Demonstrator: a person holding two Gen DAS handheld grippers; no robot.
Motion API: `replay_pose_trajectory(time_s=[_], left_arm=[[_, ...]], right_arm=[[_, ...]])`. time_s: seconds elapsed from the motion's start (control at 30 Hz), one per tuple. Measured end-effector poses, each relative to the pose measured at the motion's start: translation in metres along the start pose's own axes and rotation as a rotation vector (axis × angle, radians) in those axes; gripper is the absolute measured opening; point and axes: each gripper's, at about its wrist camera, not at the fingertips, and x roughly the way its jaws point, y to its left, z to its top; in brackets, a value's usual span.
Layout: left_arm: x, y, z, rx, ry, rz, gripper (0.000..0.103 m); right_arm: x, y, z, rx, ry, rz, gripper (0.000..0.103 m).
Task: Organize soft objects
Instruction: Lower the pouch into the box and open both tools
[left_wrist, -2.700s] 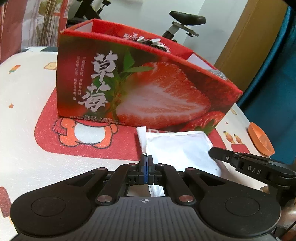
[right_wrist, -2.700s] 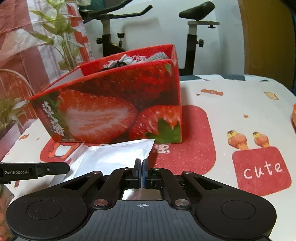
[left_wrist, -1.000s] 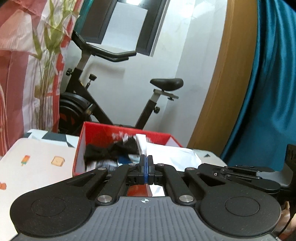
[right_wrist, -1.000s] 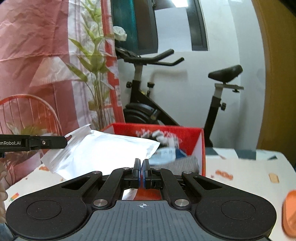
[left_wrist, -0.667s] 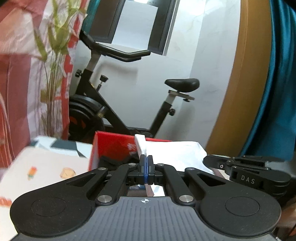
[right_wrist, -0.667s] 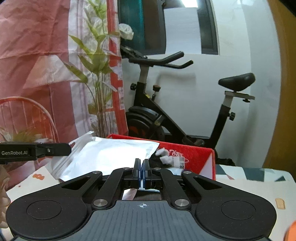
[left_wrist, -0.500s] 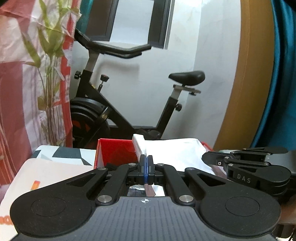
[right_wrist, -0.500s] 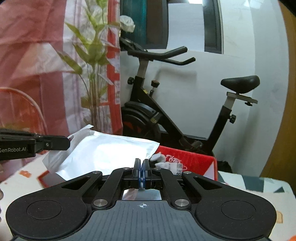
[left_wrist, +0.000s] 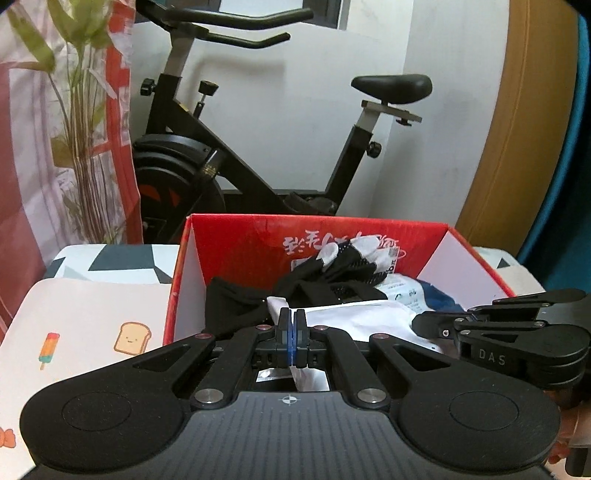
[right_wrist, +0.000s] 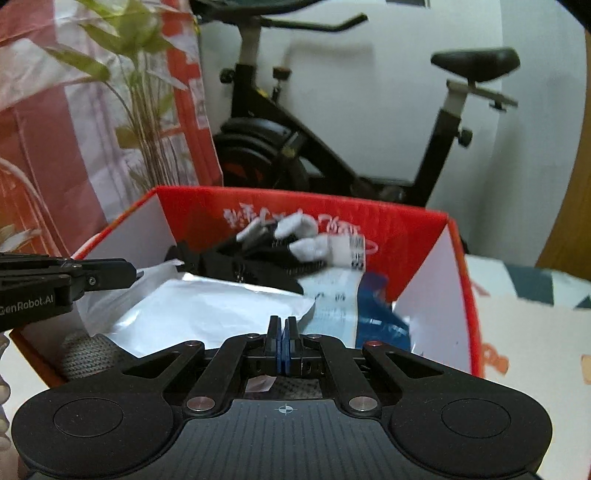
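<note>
Over the open mouth of the red carton (left_wrist: 369, 229), the white plastic pouch (left_wrist: 354, 321) hangs stretched between the two grippers, its long axis running side to side from one to the other. Left gripper (left_wrist: 291, 332) is clamped on its left edge; right gripper (right_wrist: 281, 334) is pinched shut on the opposite corner, so neither hand is nearer. Seen from the right wrist, the pouch (right_wrist: 207, 314) sits just ahead of the jaws, and I judge the carton lies directly below and slightly forward, so the coming move is a drop straight down. Inside already lie black-and-white gloves (left_wrist: 343, 266), a blue-and-white packet (right_wrist: 343, 295) with small unreadable print, and something grey and knitted (right_wrist: 88, 354). White Chinese characters run along the carton's inner back wall, too blurred to read. "GenRobot.AI" and "DAS" are printed on the grippers' sides. A toast cartoon (left_wrist: 132, 336) decorates the counter (left_wrist: 92, 317).
</note>
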Motion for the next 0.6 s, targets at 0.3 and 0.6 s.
replay_pose_trajectory(time_s=[0.3,0.6], left_arm=[[-0.005,0.006,0.008,-0.013,-0.03,0.024,0.03],[-0.018,0.002,0.01,-0.016,-0.07,0.035,0.066]], right_arm=[[0.004,0.008,0.0,-0.002,0.025,-0.041,0.001],[-0.002,0.017,-0.002,0.013,0.033,-0.031,0.003]])
